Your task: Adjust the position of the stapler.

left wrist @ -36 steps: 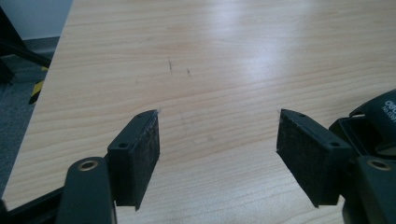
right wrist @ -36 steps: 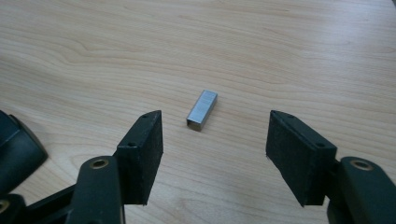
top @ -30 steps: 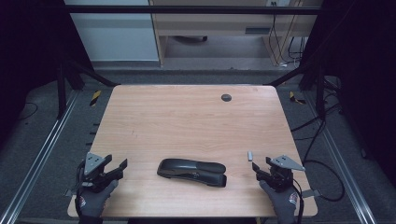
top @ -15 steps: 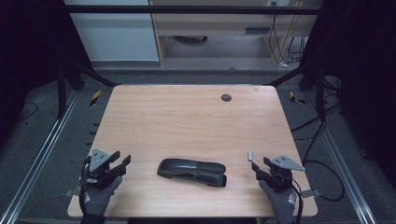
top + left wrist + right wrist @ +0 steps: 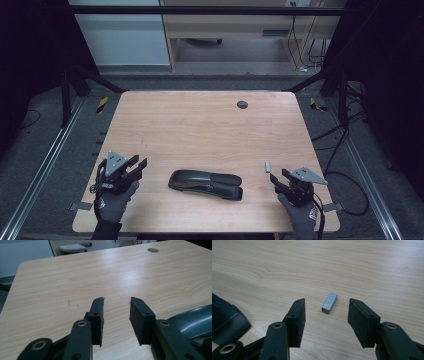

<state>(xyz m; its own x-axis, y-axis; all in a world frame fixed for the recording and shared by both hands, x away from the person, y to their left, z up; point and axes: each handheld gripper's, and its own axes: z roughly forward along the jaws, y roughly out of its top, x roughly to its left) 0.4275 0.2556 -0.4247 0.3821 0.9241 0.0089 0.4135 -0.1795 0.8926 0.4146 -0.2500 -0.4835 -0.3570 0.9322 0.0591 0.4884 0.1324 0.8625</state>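
Stapler of dark, glossy plastic (image 5: 205,184), long and low, lies near the front edge of the pale wooden table (image 5: 200,125), between the two hands and apart from both. Left gripper (image 5: 131,167) hovers over the table's front left corner; its jaws have just been closing and stand at a narrow gap with nothing between them. Right gripper (image 5: 325,315) has been narrowing slightly yet remains wide, its pads flanking, without touching, a small silver block of staples (image 5: 329,303) on the wood.
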